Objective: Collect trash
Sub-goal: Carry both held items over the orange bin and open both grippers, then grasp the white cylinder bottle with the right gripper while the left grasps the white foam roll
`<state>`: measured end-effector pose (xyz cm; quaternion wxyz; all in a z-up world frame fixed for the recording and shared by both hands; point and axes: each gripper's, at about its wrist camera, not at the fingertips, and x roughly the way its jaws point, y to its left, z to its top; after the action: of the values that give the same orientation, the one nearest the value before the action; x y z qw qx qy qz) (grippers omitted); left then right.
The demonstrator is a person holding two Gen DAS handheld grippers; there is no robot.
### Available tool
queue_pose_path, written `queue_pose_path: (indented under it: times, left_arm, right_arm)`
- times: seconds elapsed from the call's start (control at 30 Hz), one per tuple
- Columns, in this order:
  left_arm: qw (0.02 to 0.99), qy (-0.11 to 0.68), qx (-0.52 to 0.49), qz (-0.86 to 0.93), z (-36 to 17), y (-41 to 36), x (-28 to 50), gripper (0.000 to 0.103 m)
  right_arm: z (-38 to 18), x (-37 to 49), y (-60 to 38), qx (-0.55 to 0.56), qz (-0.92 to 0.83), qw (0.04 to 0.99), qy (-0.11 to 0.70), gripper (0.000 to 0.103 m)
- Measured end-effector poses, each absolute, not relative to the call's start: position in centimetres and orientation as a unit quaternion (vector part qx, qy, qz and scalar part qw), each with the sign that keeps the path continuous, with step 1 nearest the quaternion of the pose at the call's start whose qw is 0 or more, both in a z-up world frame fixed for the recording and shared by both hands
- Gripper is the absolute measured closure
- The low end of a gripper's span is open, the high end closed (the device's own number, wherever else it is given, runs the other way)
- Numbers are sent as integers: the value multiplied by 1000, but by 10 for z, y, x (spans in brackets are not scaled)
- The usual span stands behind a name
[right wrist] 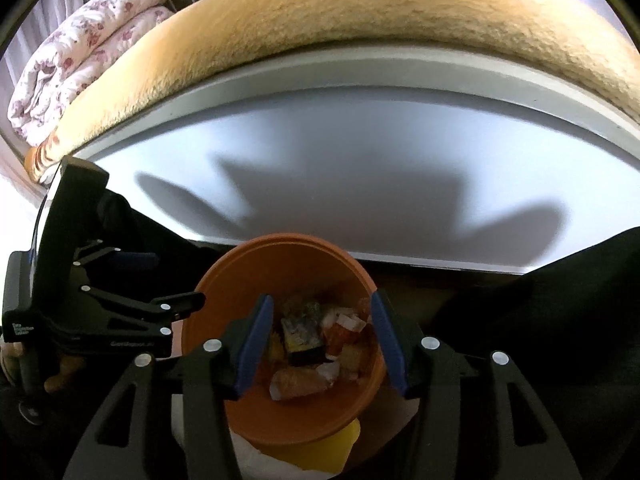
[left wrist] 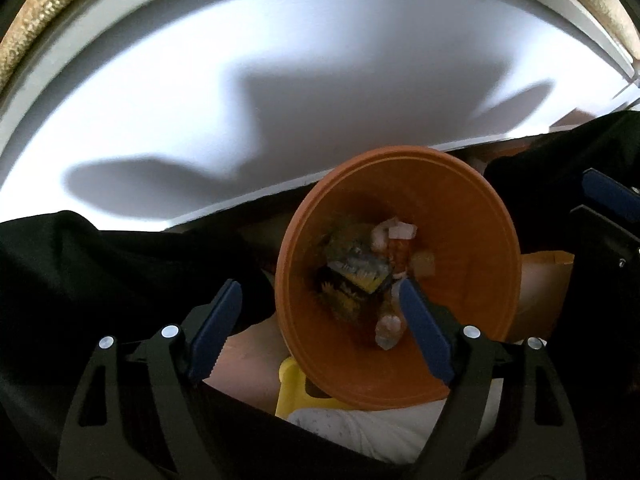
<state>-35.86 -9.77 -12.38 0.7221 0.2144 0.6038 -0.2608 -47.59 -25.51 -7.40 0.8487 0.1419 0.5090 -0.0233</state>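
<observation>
An orange bin (left wrist: 460, 216) stands below me with several pieces of trash (left wrist: 360, 268) at its bottom: wrappers, a dark packet and crumpled plastic. It also shows in the right wrist view (right wrist: 224, 292), with the same trash (right wrist: 312, 340) inside. My left gripper (left wrist: 320, 300) is open and empty above the bin's left part. My right gripper (right wrist: 320, 320) is open and empty straight above the bin's mouth. The left gripper's body (right wrist: 100, 312) shows at the left of the right wrist view.
A white table top (right wrist: 360, 140) lies beyond the bin, with shadows of both grippers on it. A tan blanket (right wrist: 360, 20) and a folded floral quilt (right wrist: 80, 48) lie behind it. A yellow object (left wrist: 296, 392) sits under the bin. Black cloth (left wrist: 100, 272) flanks both sides.
</observation>
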Motion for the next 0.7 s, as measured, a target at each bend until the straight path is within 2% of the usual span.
queue_pose_path:
  times: [0.2, 0.33, 0.53, 0.7]
  left_arm:
    - [742, 582, 201, -266, -105, -93, -358, 24]
    - [775, 528, 195, -286, -67, -93, -363, 24]
    - [834, 432, 177, -295, -1, -97, -353, 17]
    - [856, 400, 147, -294, 33, -111, -321, 16]
  right_arm:
    - [-62, -484, -259, 136, -30, 859, 492, 50]
    - [-39, -486, -267, 125, -35, 872, 471, 49]
    - [20, -461, -300, 138, -43, 896, 420, 45]
    - [62, -428, -330, 131, -57, 912, 385, 43]
